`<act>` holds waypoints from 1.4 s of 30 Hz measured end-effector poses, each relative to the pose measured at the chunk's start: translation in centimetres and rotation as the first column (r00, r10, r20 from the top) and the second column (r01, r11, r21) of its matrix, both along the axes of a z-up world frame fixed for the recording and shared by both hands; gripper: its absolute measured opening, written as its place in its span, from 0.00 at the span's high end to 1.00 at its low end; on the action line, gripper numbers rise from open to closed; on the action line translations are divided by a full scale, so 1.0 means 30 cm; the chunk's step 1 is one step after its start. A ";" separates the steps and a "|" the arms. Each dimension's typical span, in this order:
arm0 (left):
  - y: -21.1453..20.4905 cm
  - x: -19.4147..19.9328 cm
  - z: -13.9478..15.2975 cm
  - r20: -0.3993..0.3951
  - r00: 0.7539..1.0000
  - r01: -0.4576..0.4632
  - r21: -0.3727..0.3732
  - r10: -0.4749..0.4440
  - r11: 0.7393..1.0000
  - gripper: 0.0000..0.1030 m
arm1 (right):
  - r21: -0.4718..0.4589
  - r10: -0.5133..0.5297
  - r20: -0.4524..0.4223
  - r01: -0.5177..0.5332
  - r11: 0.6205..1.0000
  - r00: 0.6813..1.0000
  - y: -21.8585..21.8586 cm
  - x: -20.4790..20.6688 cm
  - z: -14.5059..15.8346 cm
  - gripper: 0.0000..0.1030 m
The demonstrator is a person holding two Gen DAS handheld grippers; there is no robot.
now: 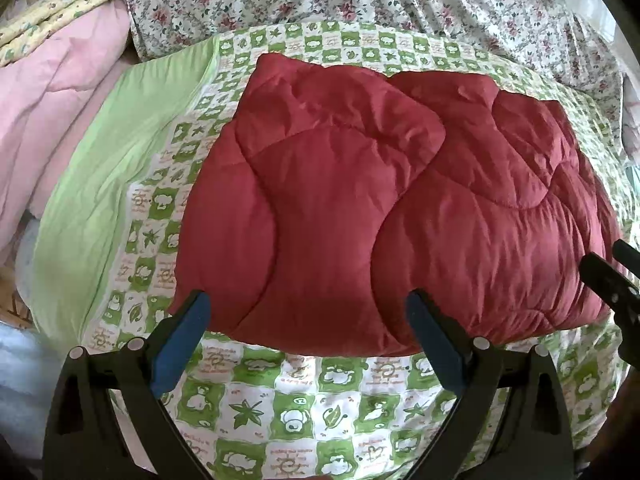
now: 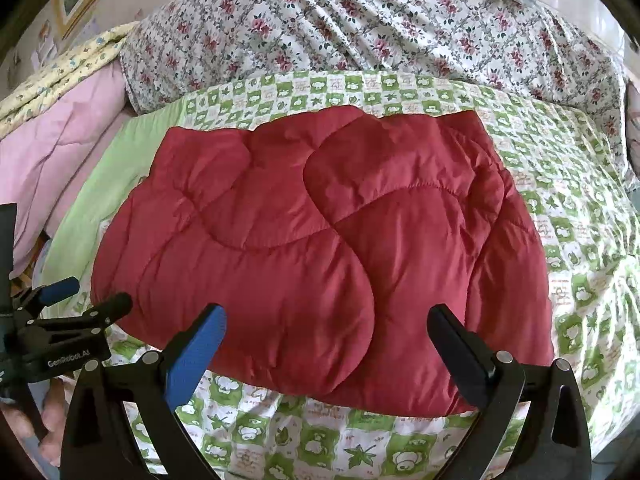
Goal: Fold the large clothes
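Quilted red jacket of faintly glossy, puffy padded cloth.

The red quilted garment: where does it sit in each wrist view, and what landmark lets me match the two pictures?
Left wrist view: the red quilted garment fills the centre and right, its near edge between the open left claw.
Right wrist view: the garment spans the centre, lying ahead of the open right claw.
Shared landmark: the green checked sheet under it.

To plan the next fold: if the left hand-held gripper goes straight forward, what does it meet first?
Most likely the near edge of the folded red quilted padded garment, between the open left hand-held gripper fingers; depth is uncertain.
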State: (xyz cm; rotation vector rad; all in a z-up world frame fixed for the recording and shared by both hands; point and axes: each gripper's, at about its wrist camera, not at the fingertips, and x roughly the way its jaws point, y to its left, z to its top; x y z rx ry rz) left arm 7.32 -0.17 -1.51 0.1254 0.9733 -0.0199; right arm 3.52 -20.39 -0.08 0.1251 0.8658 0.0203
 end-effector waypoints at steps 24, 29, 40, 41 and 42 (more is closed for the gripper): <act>-0.015 0.020 0.010 0.003 1.000 0.013 -0.007 -0.013 1.000 0.04 | 0.009 -0.004 -0.024 0.005 1.000 1.000 -0.010 0.028 -0.008 0.02; -0.014 0.023 0.010 0.005 1.000 0.015 -0.009 -0.015 1.000 0.04 | 0.010 0.001 -0.028 0.000 1.000 1.000 -0.007 0.031 -0.010 0.02; -0.022 0.019 0.015 0.012 1.000 0.019 -0.013 -0.019 1.000 0.04 | 0.013 0.003 -0.025 -0.003 1.000 1.000 -0.004 0.029 -0.011 0.02; -0.022 0.017 0.017 0.014 1.000 0.018 -0.012 -0.018 1.000 0.04 | 0.013 0.004 -0.025 -0.004 1.000 1.000 -0.002 0.029 -0.011 0.02; -0.019 0.015 0.019 0.016 1.000 0.019 -0.012 -0.019 1.000 0.04 | 0.011 0.004 -0.024 -0.004 1.000 1.000 -0.003 0.028 -0.011 0.02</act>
